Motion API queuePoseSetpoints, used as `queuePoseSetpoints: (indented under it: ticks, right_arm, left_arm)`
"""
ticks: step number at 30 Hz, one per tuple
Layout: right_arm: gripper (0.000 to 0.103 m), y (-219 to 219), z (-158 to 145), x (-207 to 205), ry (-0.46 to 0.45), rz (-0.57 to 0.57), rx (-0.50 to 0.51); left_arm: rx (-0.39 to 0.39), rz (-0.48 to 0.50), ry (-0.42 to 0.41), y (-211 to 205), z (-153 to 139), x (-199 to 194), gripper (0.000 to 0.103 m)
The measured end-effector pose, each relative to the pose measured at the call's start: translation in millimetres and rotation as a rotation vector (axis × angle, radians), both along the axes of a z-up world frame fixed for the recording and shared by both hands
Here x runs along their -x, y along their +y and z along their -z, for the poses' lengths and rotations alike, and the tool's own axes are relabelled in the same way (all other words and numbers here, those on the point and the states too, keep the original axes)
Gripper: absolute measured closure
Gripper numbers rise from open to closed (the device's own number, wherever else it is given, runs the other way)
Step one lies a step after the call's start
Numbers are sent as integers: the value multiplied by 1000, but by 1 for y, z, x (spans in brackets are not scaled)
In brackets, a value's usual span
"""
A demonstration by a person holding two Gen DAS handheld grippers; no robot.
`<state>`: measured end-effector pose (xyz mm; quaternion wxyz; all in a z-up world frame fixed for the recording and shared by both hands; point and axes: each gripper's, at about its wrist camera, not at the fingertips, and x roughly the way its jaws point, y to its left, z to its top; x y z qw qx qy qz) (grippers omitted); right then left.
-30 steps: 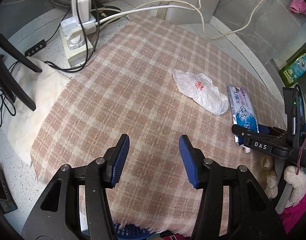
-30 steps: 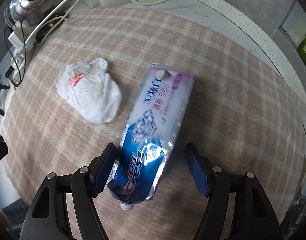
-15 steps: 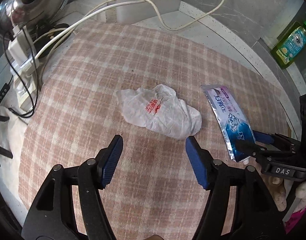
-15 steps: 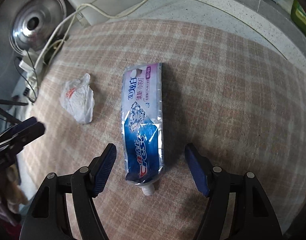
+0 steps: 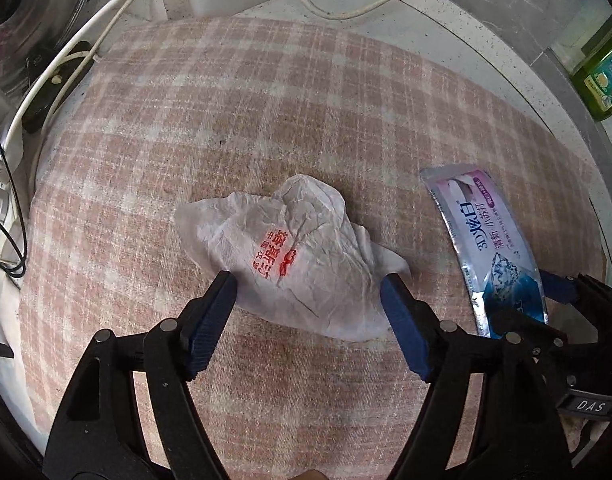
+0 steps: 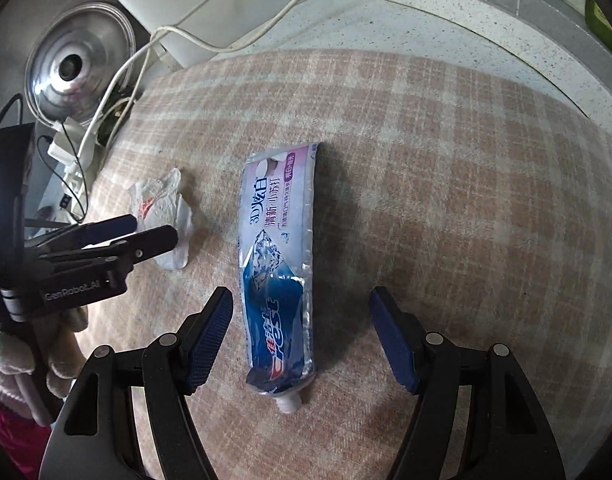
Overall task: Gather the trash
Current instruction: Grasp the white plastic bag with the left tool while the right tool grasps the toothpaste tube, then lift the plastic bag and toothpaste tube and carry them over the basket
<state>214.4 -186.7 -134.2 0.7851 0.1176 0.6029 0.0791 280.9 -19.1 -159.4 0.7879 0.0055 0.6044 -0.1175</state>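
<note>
A crumpled white plastic bag (image 5: pixel 290 256) with red print lies on the pink plaid cloth (image 5: pixel 266 120). My left gripper (image 5: pixel 308 284) hangs over it, jaws still opening, the bag's near part between the blue pads, which do not press it. A flattened blue and silver toothpaste tube (image 6: pixel 280 264) lies lengthwise between the fingers of my right gripper (image 6: pixel 302 300), which stands open and apart from it. The left gripper (image 6: pixel 146 228) shows at the left of the right wrist view, over the bag (image 6: pixel 162 208). The tube (image 5: pixel 486 248) and the right gripper (image 5: pixel 562 292) show at the right of the left wrist view.
White cables (image 5: pixel 330 12) and a power strip (image 6: pixel 72 152) lie at the cloth's far left edge beside a steel pot lid (image 6: pixel 76 70). A green bottle (image 5: pixel 604 84) stands at the far right. A speckled counter (image 6: pixel 446 32) rims the cloth.
My left gripper has swung across the cloth to the white bag and lowered over it, its jaws widening. The right gripper shifted a little so the tube lies straight between its fingers.
</note>
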Motion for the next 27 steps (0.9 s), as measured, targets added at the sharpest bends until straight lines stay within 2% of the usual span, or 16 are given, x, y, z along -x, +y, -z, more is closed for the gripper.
queuePoseSetpoints:
  ticks: [3, 7, 14, 16, 18, 22, 23, 24, 26, 27]
  right_arm:
    - [31, 7, 1, -6, -4, -18, 25]
    - [31, 13, 1, -8, -13, -36, 62]
    - [33, 25, 1, -5, -38, -65, 140]
    - [35, 30, 1, -4, -48, -81, 164]
    - [46, 35, 1, -3, -62, -96, 196]
    - [60, 42, -1, -2, -77, -125, 211]
    - [67, 43, -1, -1, -76, -127, 205]
    - [80, 44, -1, -1, -75, -127, 200]
    - [97, 45, 0, 0, -64, -122, 161]
    - [97, 44, 0, 0, -58, -113, 144]
  left_arm:
    - [6, 5, -10, -2, 1, -1, 27]
    - [-11, 12, -36, 0, 0, 2, 49]
    - [37, -13, -33, 8, -3, 1, 84]
    - [54, -21, -30, 12, -3, 2, 87]
    - [67, -28, -28, 14, -4, 5, 88]
    - [81, -36, -36, 25, -10, 18, 89]
    - [83, -38, -40, 28, -11, 21, 90]
    - [85, -42, -44, 32, -13, 23, 90]
    - [94, -50, -51, 37, -18, 32, 90]
    - [97, -53, -55, 40, -21, 35, 90]
